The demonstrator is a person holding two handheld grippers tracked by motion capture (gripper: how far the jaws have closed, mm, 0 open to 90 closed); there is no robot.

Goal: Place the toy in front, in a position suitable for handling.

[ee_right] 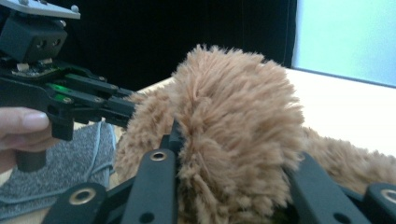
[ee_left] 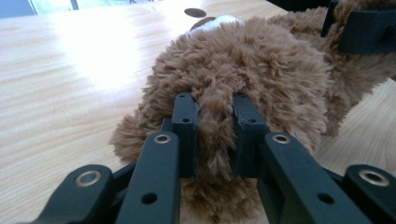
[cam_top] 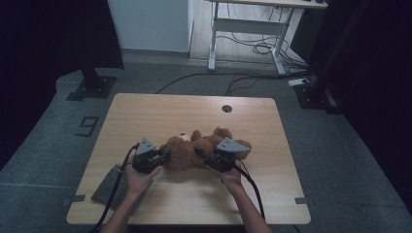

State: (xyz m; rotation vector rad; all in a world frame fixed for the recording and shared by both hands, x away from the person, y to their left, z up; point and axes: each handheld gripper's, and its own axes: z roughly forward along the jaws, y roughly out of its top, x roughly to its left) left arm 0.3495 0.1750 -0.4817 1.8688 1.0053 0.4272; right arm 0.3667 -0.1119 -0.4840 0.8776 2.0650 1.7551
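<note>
The bear (cam_top: 194,148) lies on its side at the middle of the table (cam_top: 145,111), a little below centre in the high view, with a gripper clamped on it from each side. The left gripper (ee_left: 215,122) pinches only a tuft of fur on one limb. The right gripper (ee_right: 233,154) is clenched on a thicker furry lump, its far jaw buried in the pile. The likely trouble is the left hold: so thin a pinch of plush could slide out if the two hands pull apart or lift unevenly, and the bear would then swing from the right gripper. The grey cloth (cam_top: 109,187) at the lower left could also snag a trailing cable. The only writing is a "9" (cam_top: 86,126) marked on the floor, at the left.
</note>
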